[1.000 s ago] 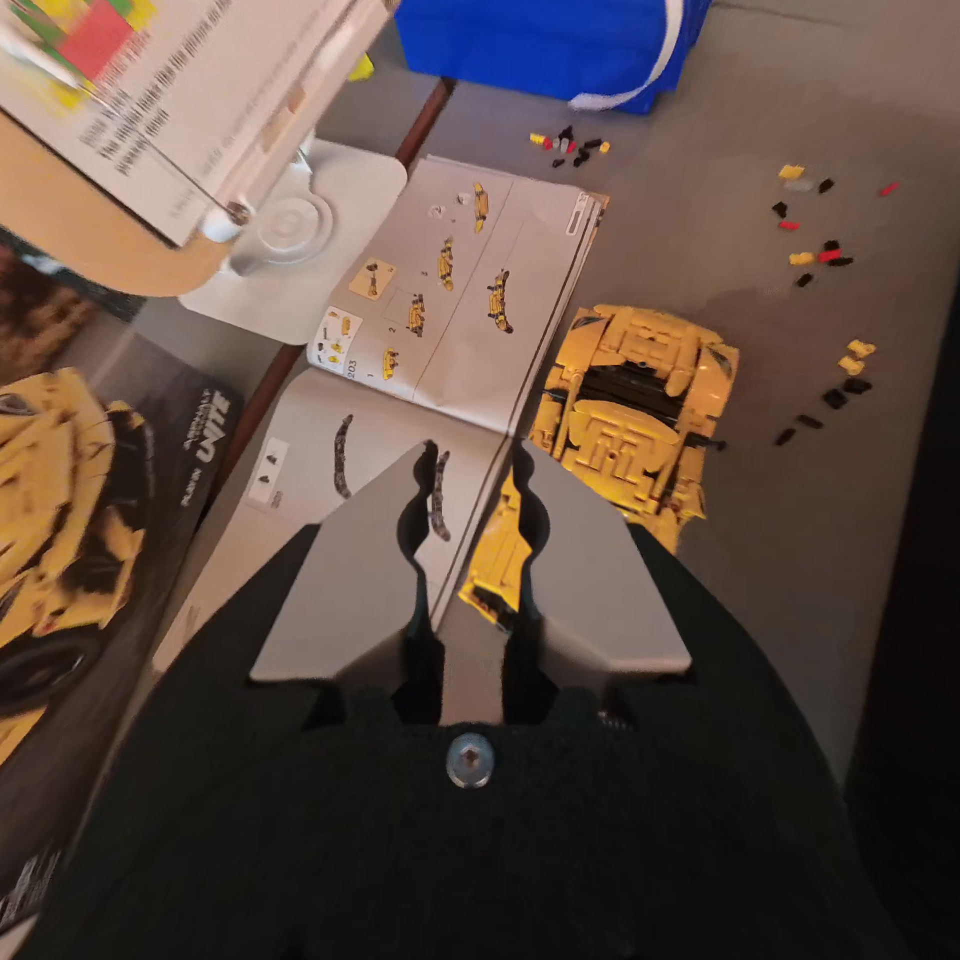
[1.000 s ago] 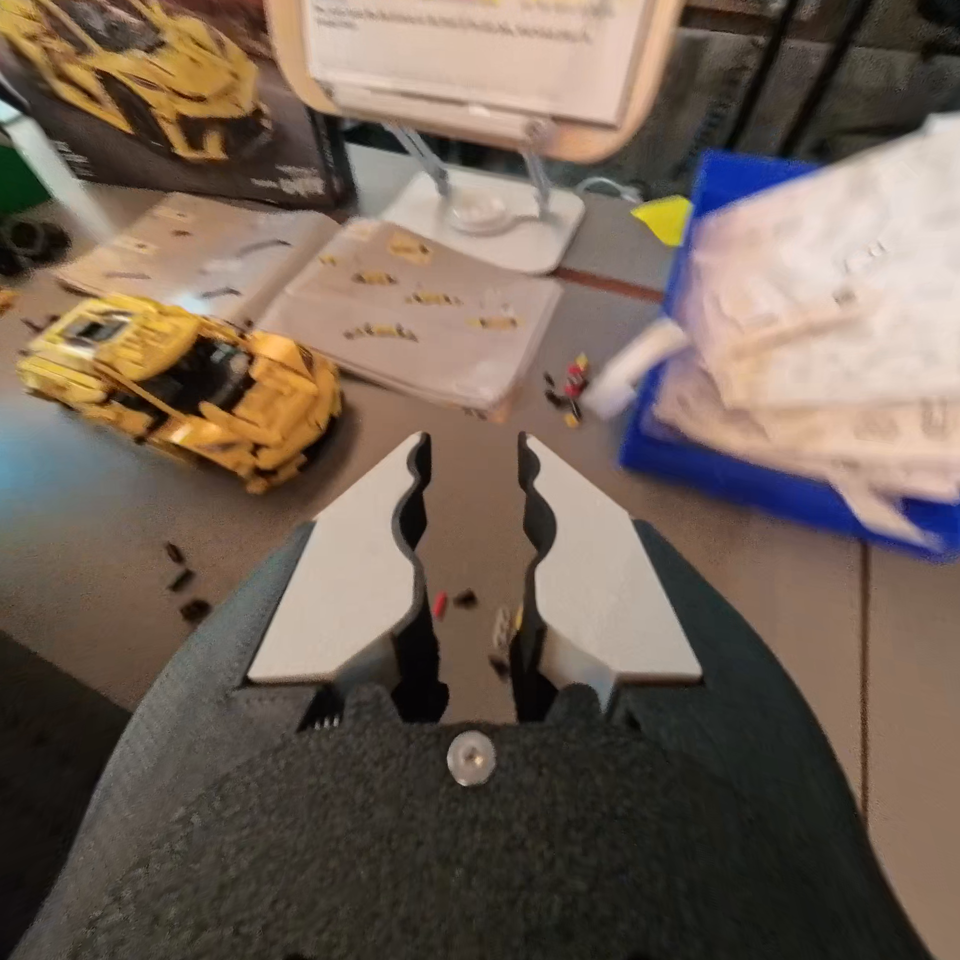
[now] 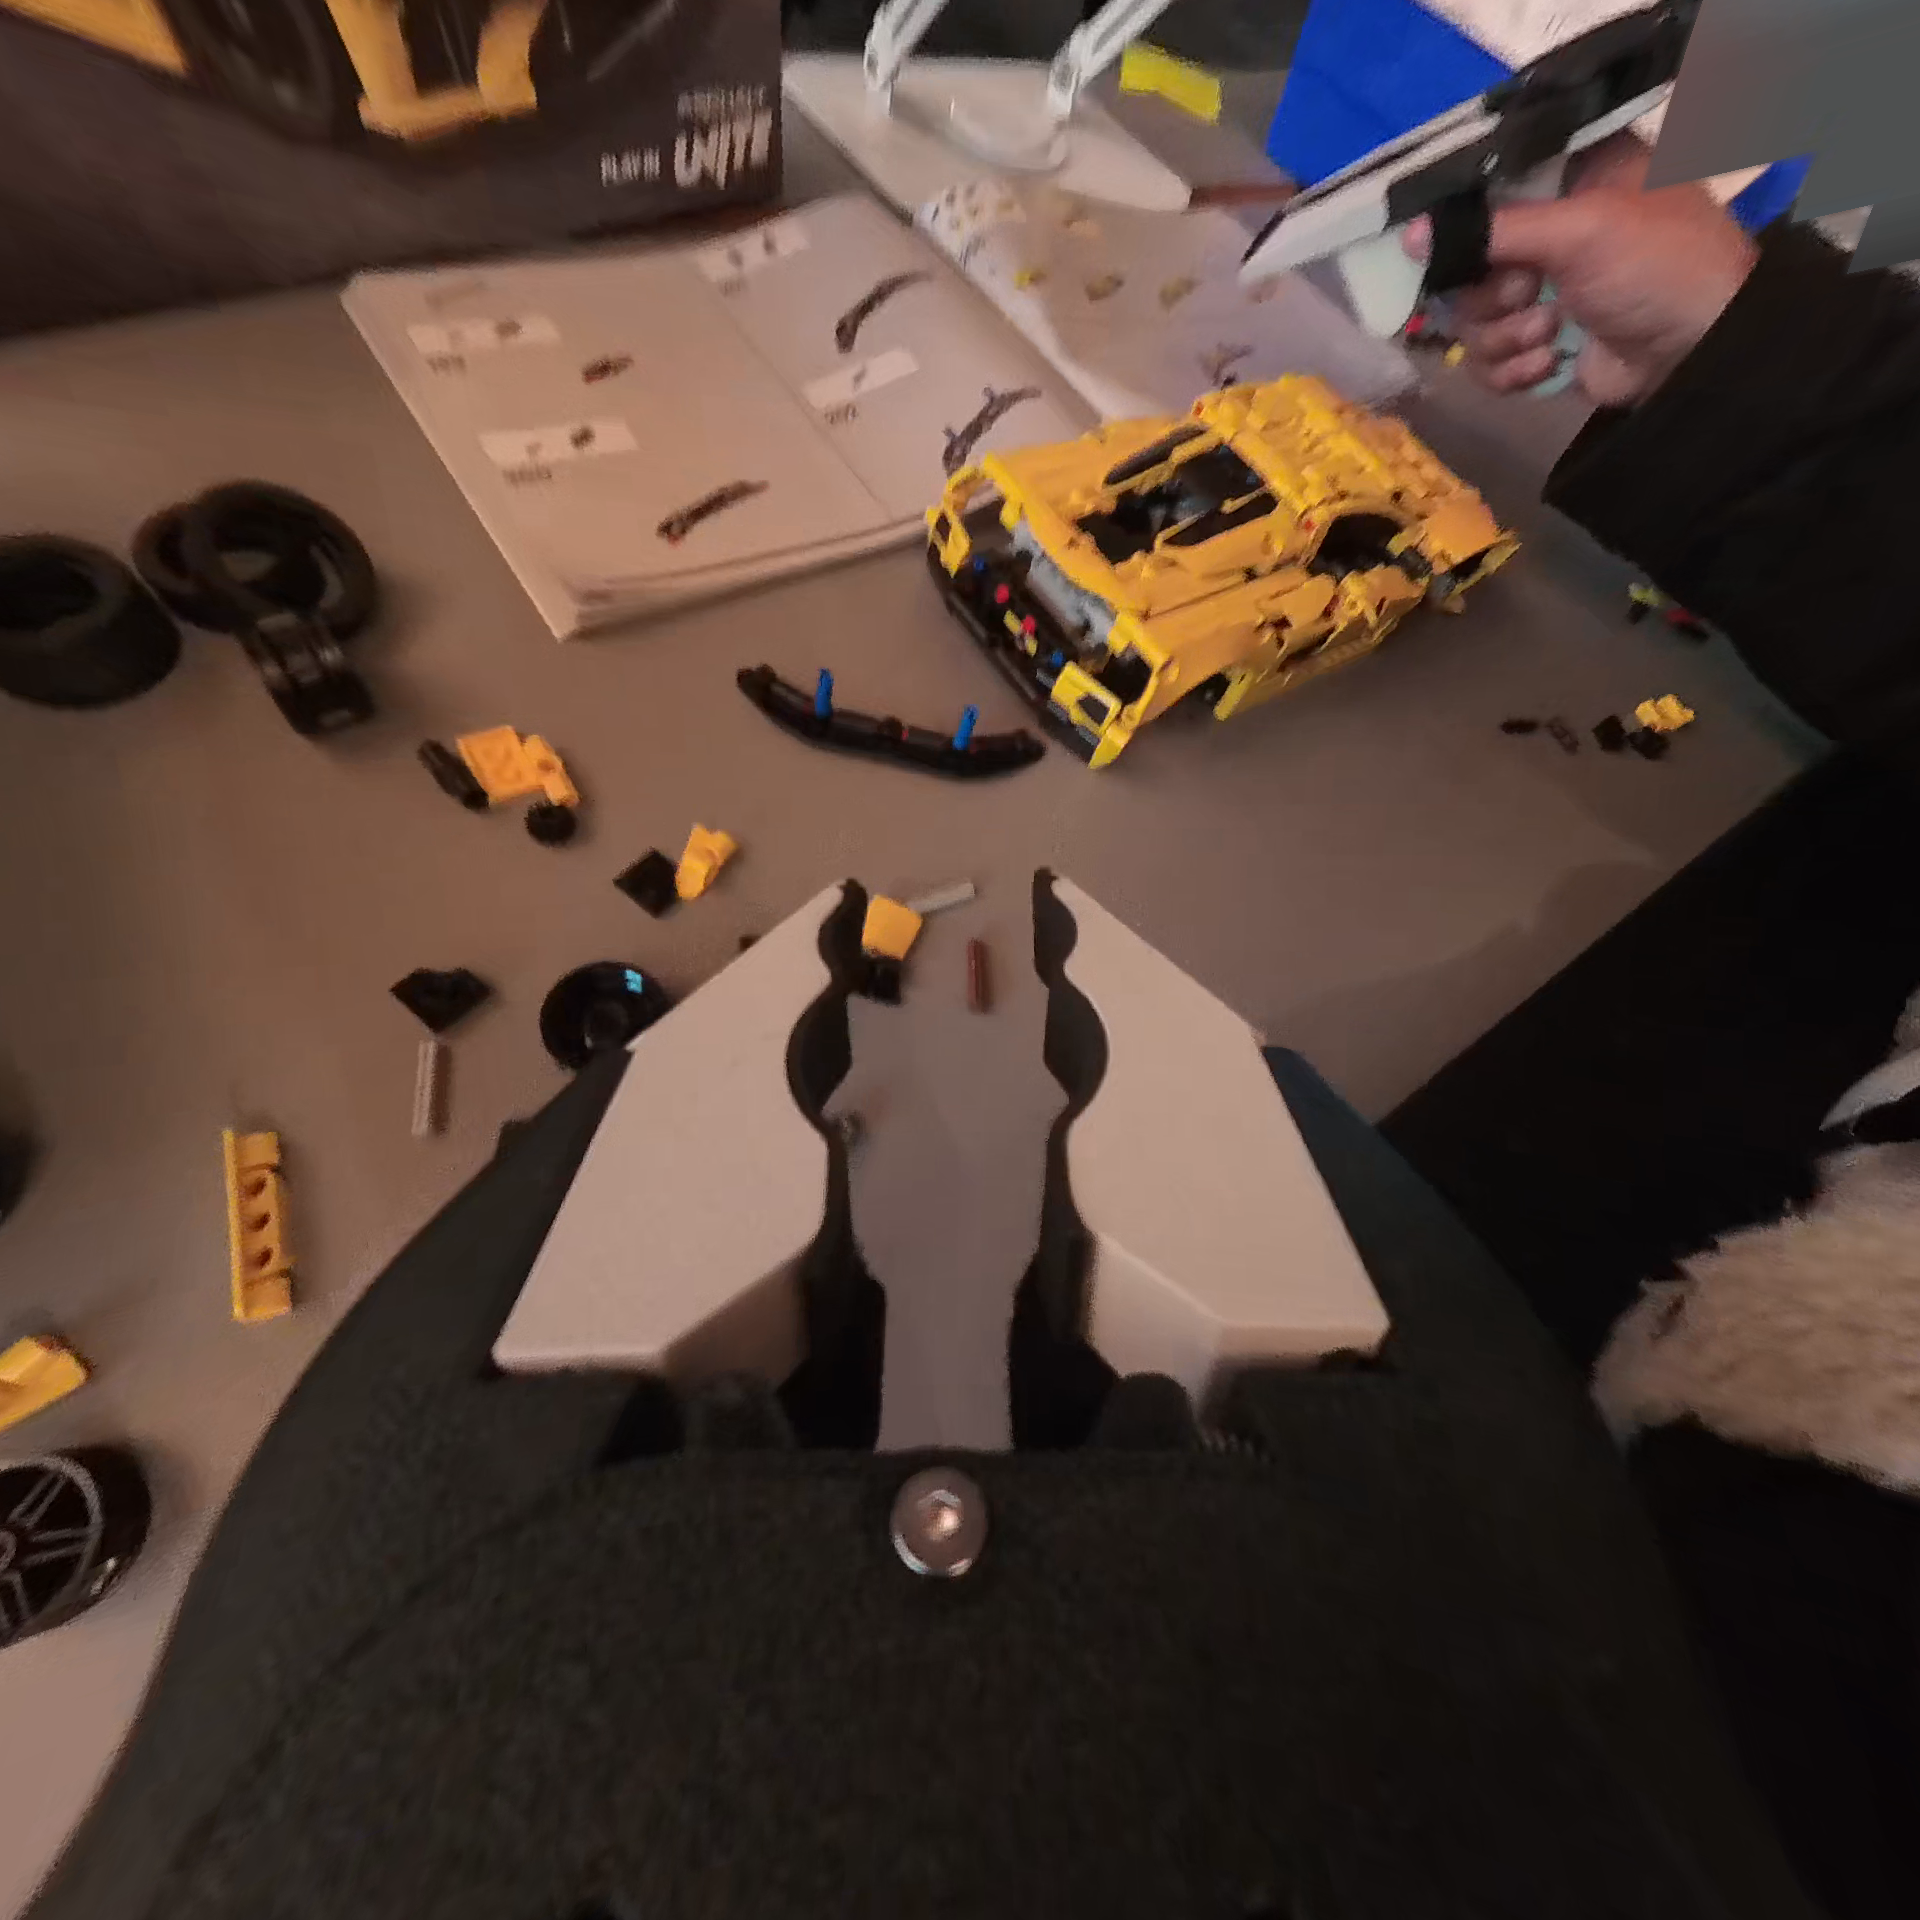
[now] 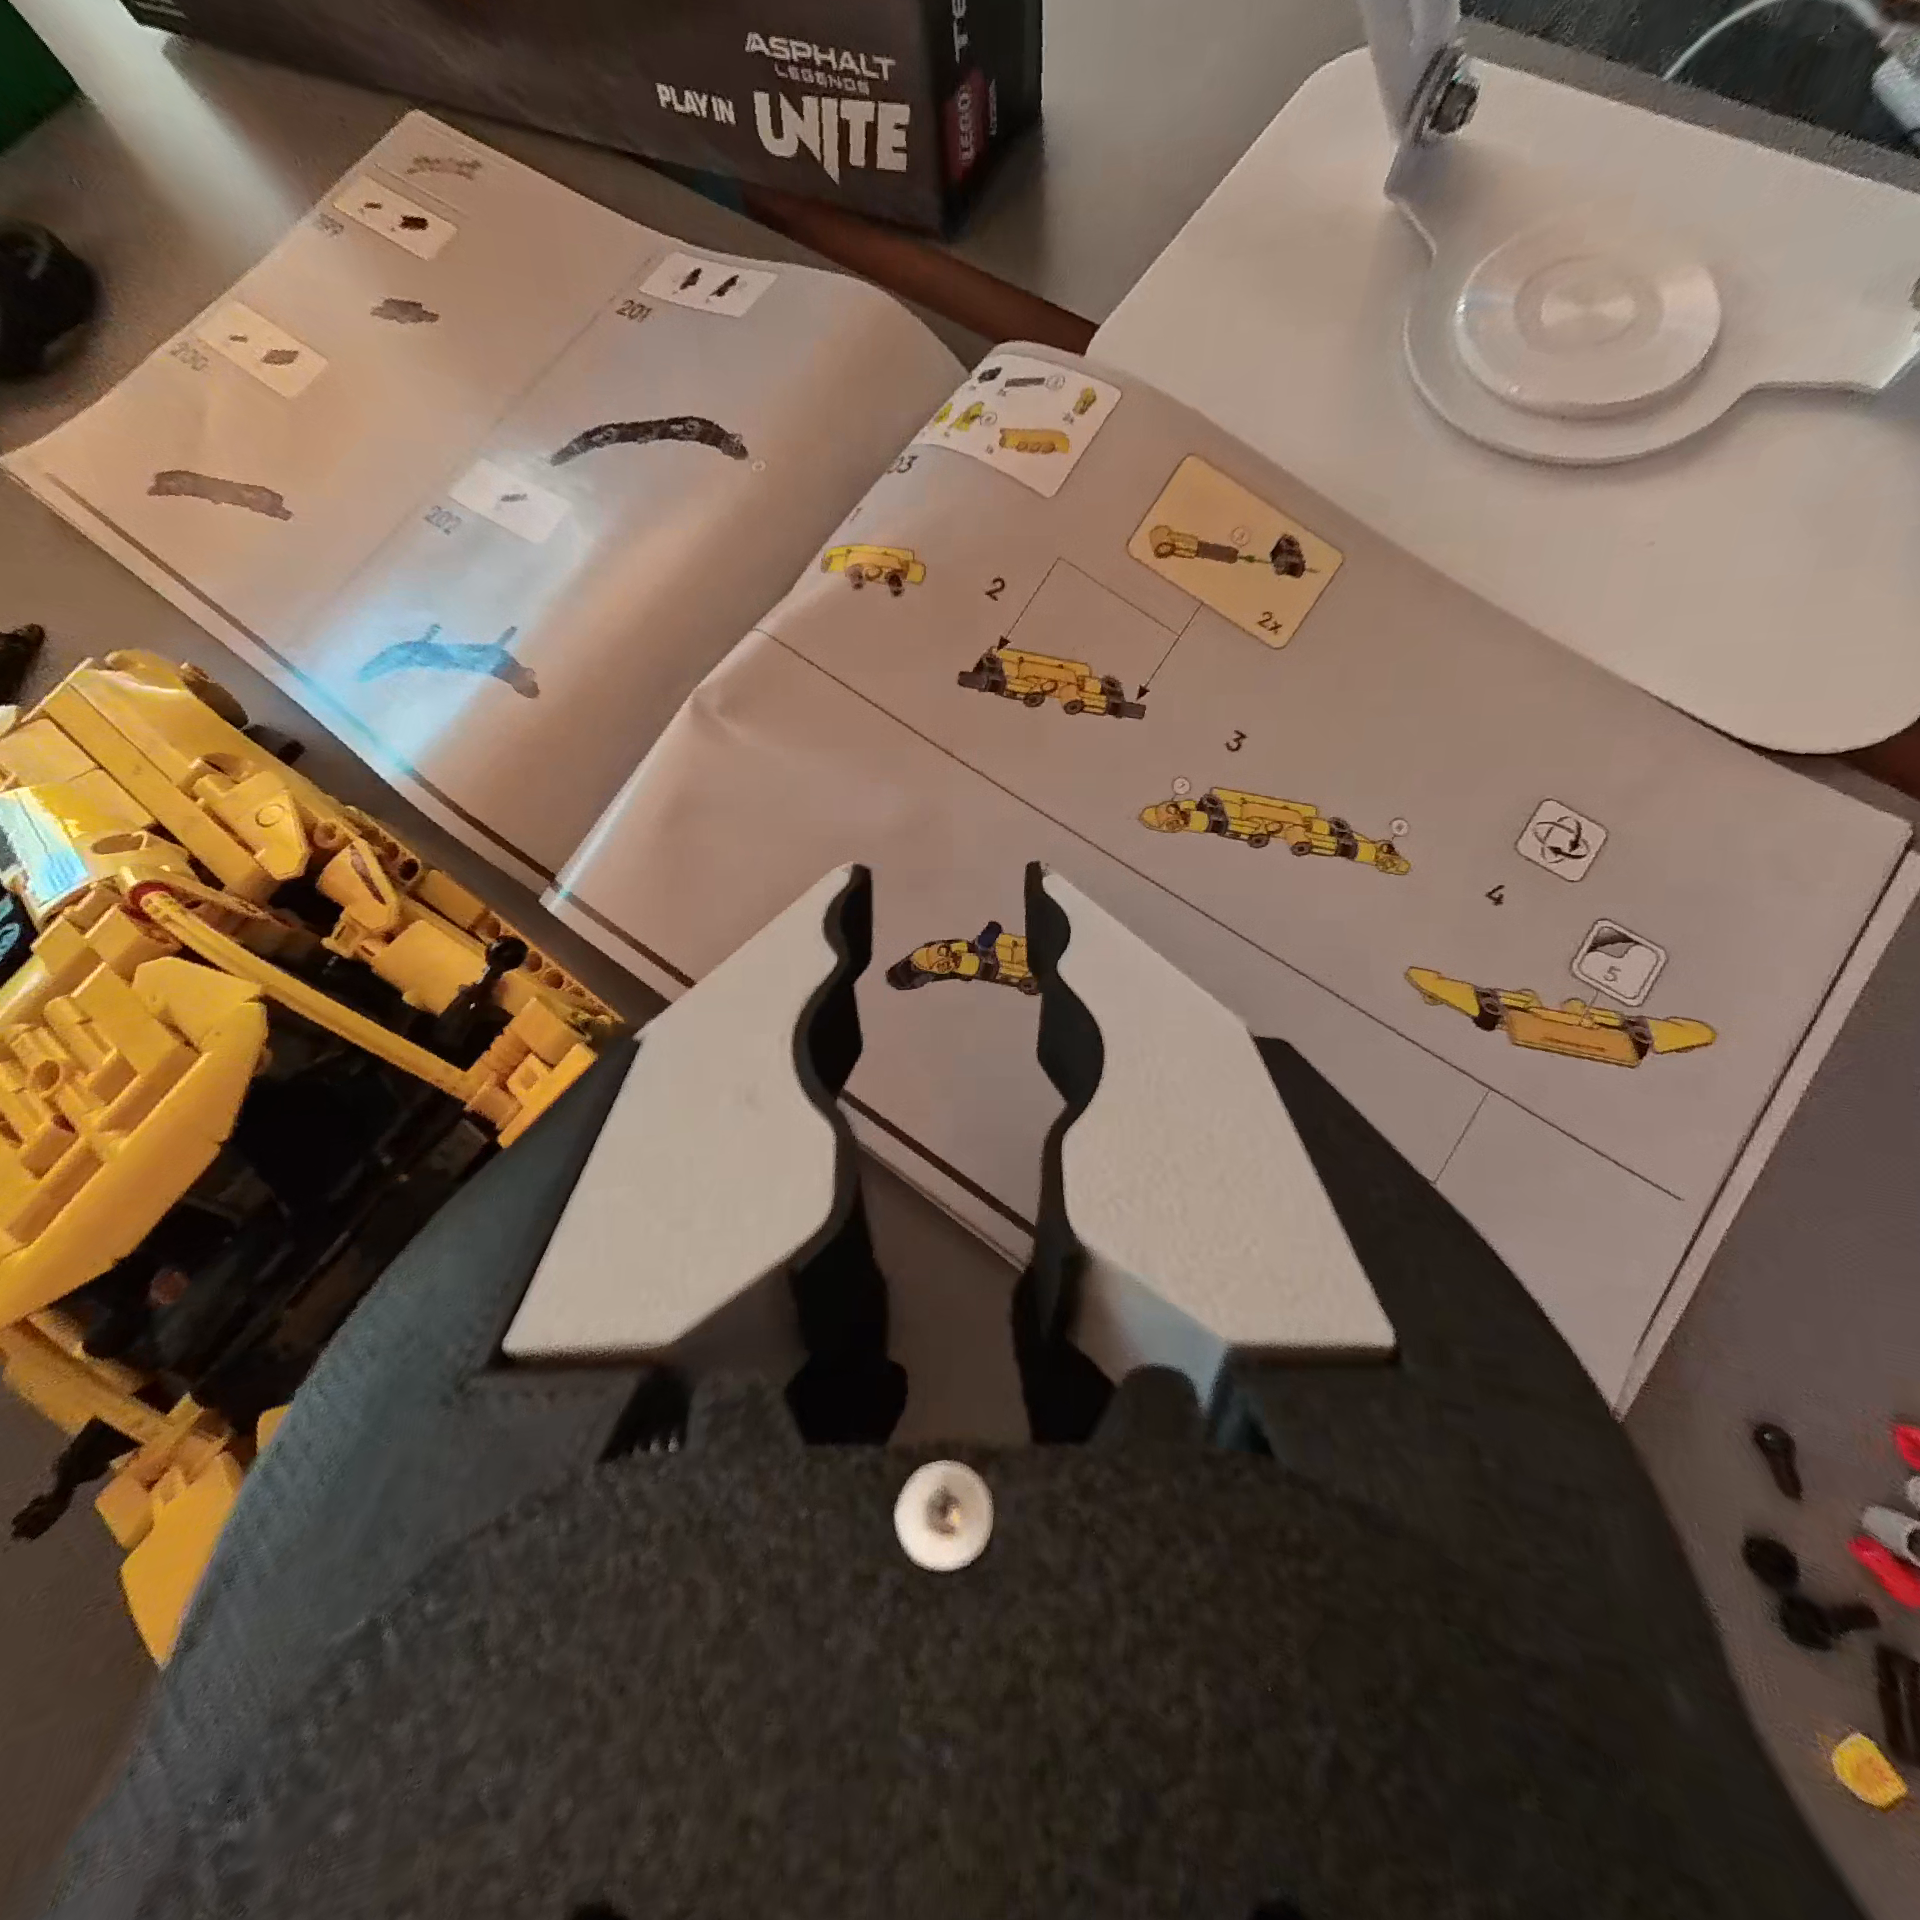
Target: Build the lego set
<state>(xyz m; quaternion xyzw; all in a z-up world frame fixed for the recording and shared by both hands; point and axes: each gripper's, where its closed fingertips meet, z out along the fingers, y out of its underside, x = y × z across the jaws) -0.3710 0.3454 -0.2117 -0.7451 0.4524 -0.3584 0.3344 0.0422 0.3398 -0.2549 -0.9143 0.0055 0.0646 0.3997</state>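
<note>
A partly built yellow lego car point(image 3: 1226, 561) stands on the grey table by the open instruction booklet point(image 3: 675, 416); it also shows at the left of the right wrist view point(image 4: 187, 987). A black curved bumper piece with blue pins point(image 3: 883, 727) lies in front of the car. My left gripper point(image 3: 940, 894) is open and empty, low over loose pieces: a small yellow piece point(image 3: 891, 925) and a brown pin point(image 3: 977, 975) lie between its fingertips. My right gripper point(image 4: 945, 883) is open and empty above the booklet point(image 4: 1195, 790); it also shows far off, held by a hand point(image 3: 1455, 156).
Black tyres point(image 3: 249, 561) and a wheel point(image 3: 52, 1538) lie at the left. Yellow and black pieces point(image 3: 509, 769) are scattered nearby. The set's dark box point(image 4: 727, 94) and a white stand base point(image 4: 1558, 332) are behind the booklet. Small parts point(image 4: 1829, 1558) lie at the right. The left gripper's tips are roughly 40 cm from the right gripper's. From either gripper's tips it is about 20 cm to the partly built yellow lego car point(image 3: 1226, 561).
My left gripper has swung from above the booklet and car down to the loose pieces left of the car. My right gripper has moved forward, close over the booklet.
</note>
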